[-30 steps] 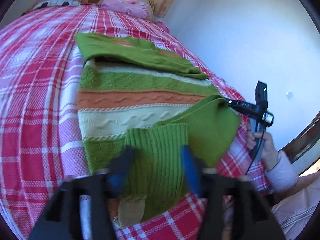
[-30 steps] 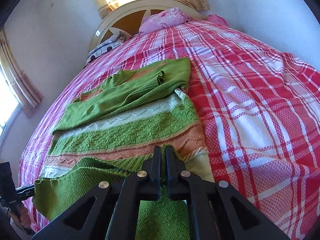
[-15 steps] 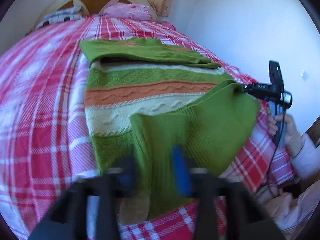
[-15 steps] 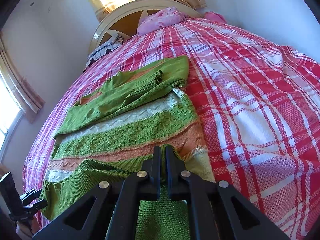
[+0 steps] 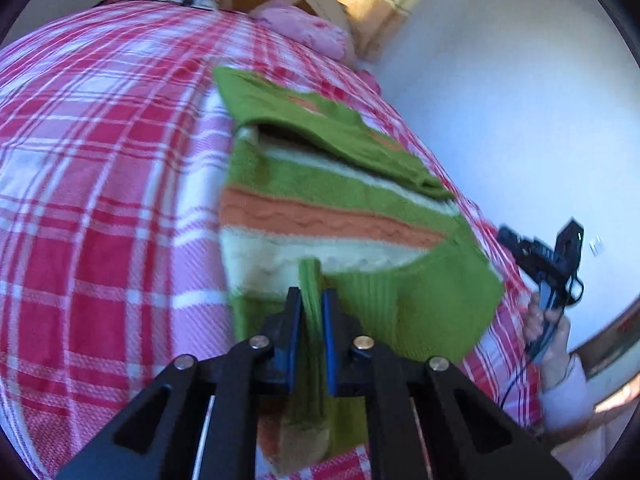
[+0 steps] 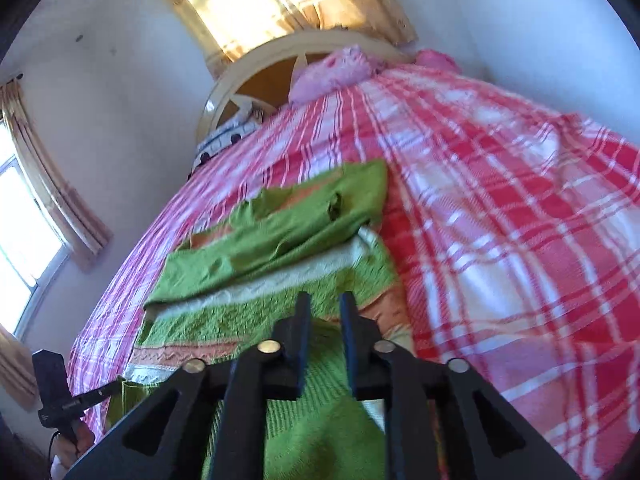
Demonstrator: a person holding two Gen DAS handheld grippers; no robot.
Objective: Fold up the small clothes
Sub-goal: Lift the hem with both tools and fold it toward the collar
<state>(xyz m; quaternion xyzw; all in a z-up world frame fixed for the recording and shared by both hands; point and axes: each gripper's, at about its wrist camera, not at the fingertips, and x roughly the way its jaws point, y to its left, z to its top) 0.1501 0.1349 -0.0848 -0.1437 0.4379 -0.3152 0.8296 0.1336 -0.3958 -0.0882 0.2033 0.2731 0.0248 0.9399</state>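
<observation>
left gripper [image 5: 311, 298] pinches sweater [image 5: 320, 200] cuff; right gripper [image 6: 325, 300] seemingly parted.

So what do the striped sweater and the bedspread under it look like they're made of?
The sweater looks like chunky knit yarn, probably wool or acrylic: ribbed cuff, cable-like ridges in the orange band, fuzzy matte surface. The bedspread looks like woven cotton: flat red-and-white plaid with a fine textured weave, no sheen.

Sweater [image 5: 320, 208] blurred; cuff [image 5: 308, 360] behind fingers [image 5: 294, 320]
</observation>
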